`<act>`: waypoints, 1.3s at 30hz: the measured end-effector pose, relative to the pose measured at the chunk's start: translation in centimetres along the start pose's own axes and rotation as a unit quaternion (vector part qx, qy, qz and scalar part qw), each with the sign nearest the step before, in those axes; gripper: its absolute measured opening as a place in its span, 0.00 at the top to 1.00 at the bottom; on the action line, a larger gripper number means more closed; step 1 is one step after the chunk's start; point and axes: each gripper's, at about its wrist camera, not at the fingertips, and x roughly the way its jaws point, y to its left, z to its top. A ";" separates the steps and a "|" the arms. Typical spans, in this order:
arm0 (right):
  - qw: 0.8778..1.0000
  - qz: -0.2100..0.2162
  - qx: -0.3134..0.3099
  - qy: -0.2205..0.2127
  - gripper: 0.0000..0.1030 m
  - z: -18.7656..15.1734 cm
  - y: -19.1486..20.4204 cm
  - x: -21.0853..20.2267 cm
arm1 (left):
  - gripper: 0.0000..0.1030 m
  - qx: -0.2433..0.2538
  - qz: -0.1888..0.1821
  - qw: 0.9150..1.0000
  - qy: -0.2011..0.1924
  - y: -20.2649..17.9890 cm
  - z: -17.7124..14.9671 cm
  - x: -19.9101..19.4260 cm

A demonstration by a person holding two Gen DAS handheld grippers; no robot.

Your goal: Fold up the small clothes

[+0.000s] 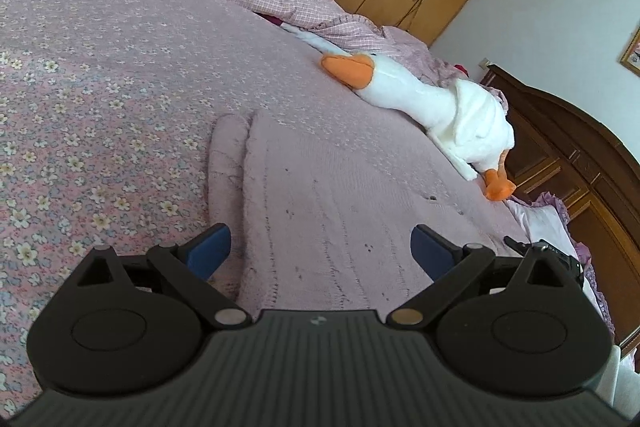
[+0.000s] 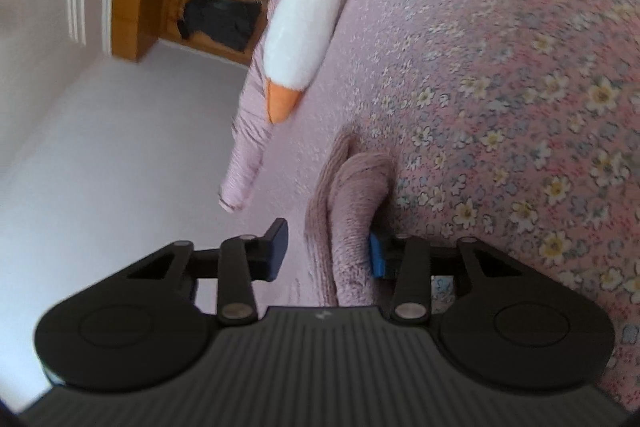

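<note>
Sweater (image 1: pixel 320 211) under wide left claw (image 1: pixel 320 255), right claw (image 2: pixel 330 247) (parted) straddling its fold.

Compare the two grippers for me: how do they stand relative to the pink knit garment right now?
The left gripper has its jaws spread wide above the flat body of the pink knit garment, touching nothing. The right gripper has narrower jaws, with a raised fold of the garment between them, not yet pinched. Both are open, over the floral bedspread.

Sweater (image 1: pixel 320 211) on bed (image 1: pixel 100 87); goose toy (image 1: pixel 432 103) behind it.
</note>
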 end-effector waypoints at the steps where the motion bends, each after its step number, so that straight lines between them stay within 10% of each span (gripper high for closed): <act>1: 1.000 0.008 0.007 -0.004 0.60 -0.1 -0.2 -0.1 | 0.03 -0.003 0.001 1.000 0.000 0.2 0.0 0.0; 7: 0.998 -0.047 -0.015 0.024 0.80 0.2 0.6 0.4 | 0.03 -0.001 0.002 1.000 0.007 0.3 -0.3 0.3; 20: 0.990 -0.126 -0.070 -0.007 0.82 -0.5 5.4 1.3 | 0.03 0.028 0.010 1.000 0.000 -0.1 0.1 0.5; 39: 0.939 -0.300 -0.165 -0.020 0.83 -3.5 18.9 5.9 | 0.03 0.141 0.104 0.983 -0.054 -2.1 1.5 -0.2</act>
